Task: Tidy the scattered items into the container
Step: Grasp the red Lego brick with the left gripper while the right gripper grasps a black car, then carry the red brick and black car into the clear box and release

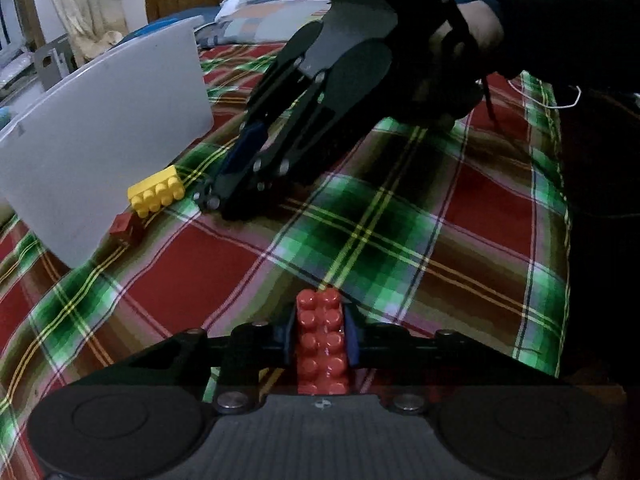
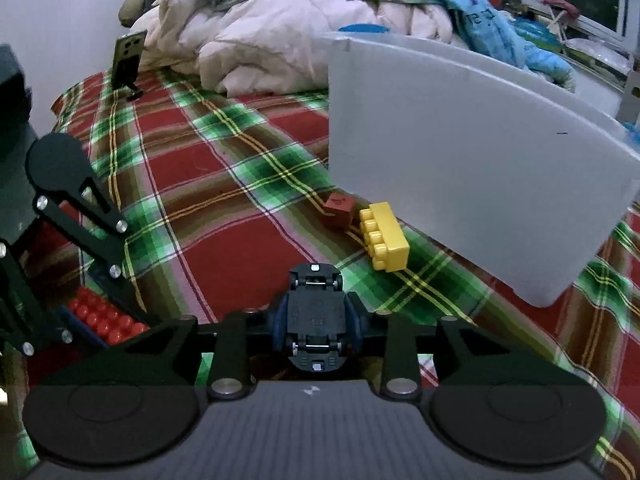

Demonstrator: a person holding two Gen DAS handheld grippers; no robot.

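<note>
In the left wrist view the left claw [image 1: 319,340] is clenched on a red brick [image 1: 322,344] above the plaid bed [image 1: 400,216], so the carry to the white container [image 1: 104,136] looks in hand. The right wrist view alone shows the right claw [image 2: 316,320] grasping an upturned toy car [image 2: 316,316]. Next, I judge, each load must be lifted over the rim, leaving the yellow brick [image 2: 384,236] and brown cube [image 2: 338,210] lying just beside the container wall.
</note>
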